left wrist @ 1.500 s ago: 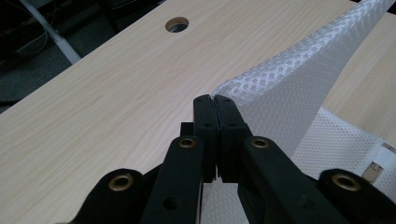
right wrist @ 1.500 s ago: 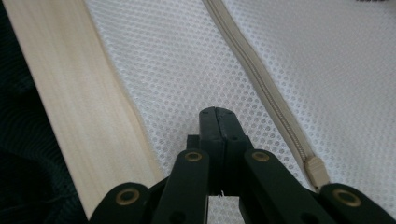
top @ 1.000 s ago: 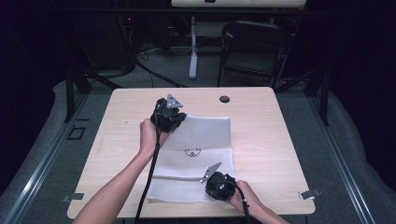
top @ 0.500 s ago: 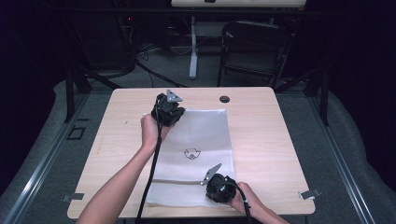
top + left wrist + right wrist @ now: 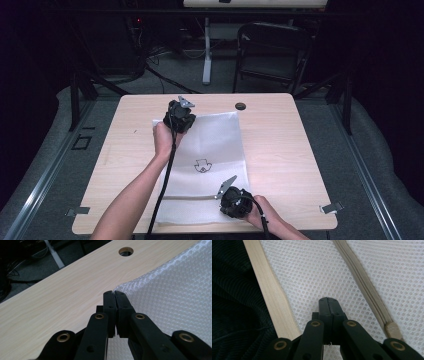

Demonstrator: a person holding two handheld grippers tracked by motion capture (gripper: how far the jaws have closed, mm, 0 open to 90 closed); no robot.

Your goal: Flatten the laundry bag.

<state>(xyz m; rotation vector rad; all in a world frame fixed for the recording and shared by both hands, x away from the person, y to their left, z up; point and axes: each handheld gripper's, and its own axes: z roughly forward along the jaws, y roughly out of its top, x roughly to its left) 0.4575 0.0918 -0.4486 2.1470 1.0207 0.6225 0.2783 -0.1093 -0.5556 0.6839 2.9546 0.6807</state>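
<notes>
My left gripper (image 5: 115,293) clamps the far corner of the white mesh zippered bag (image 5: 210,150), lying flat on the light wooden table (image 5: 290,145); my right gripper (image 5: 329,300) pinches its near edge, probably spreading it smooth.

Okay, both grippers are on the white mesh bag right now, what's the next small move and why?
Probably lower the left gripper a little more so the far corner of the mesh bag settles on the table. That corner is pinched and curls up off the wood, while the right gripper is shut on the near edge beside the zipper, anchoring it.
</notes>
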